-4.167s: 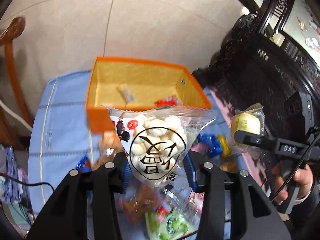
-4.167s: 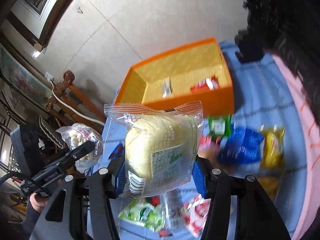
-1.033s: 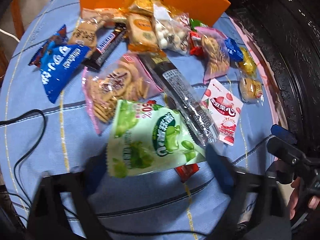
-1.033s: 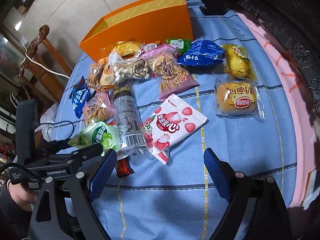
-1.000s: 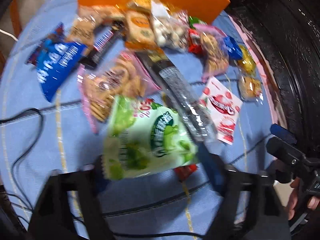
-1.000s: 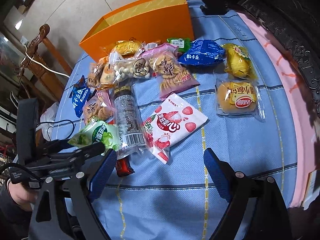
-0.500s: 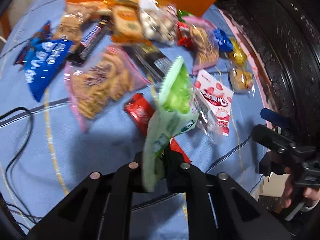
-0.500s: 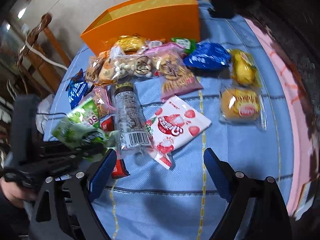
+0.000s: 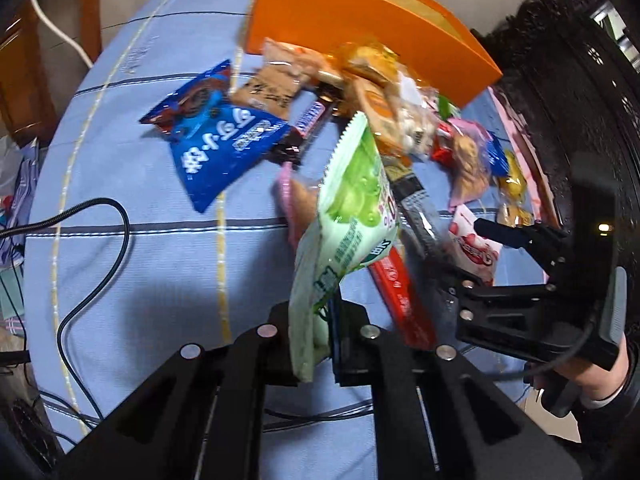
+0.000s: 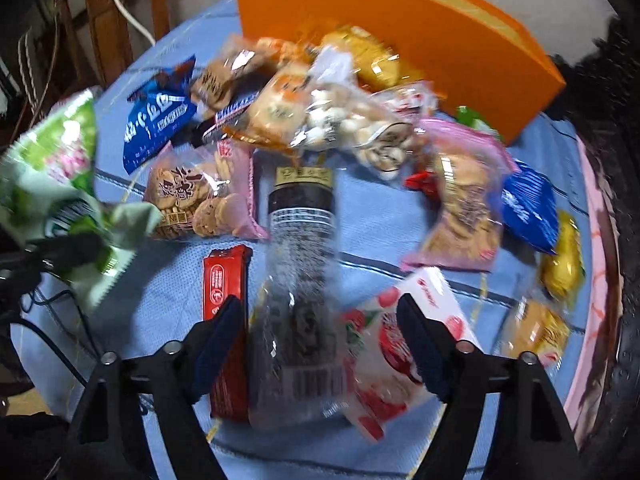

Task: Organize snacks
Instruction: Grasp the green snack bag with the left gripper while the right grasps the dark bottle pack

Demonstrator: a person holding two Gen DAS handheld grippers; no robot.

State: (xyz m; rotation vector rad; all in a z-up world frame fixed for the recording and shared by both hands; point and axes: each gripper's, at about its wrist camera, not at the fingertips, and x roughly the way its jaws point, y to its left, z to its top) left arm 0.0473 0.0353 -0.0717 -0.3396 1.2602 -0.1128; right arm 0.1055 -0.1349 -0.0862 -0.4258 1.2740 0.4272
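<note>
My left gripper [image 9: 324, 328] is shut on the lower edge of a green snack bag [image 9: 352, 208], which stands on edge above the blue tablecloth [image 9: 140, 260]. The right wrist view shows that green bag [image 10: 60, 168] at the far left. My right gripper [image 10: 320, 328] hovers low over a long clear packet with a dark label [image 10: 300, 248]. Its jaws are closing, with that packet and part of a white strawberry packet [image 10: 400, 344] between them, and the pads do not press. An orange box [image 10: 400, 32] stands at the far edge behind the snack pile.
Loose snacks lie on the cloth: a blue bag [image 9: 224, 152], a pink cookie bag [image 10: 200, 200], a red bar [image 10: 224, 292], yellow buns [image 10: 560, 268]. A black cable [image 9: 92, 248] loops at the left. Dark carved furniture [image 9: 580, 100] borders the right.
My left gripper shut on the green bag and lifted it off the cloth, uncovering the red bar. My right gripper dropped toward the long clear packet and its jaws narrowed.
</note>
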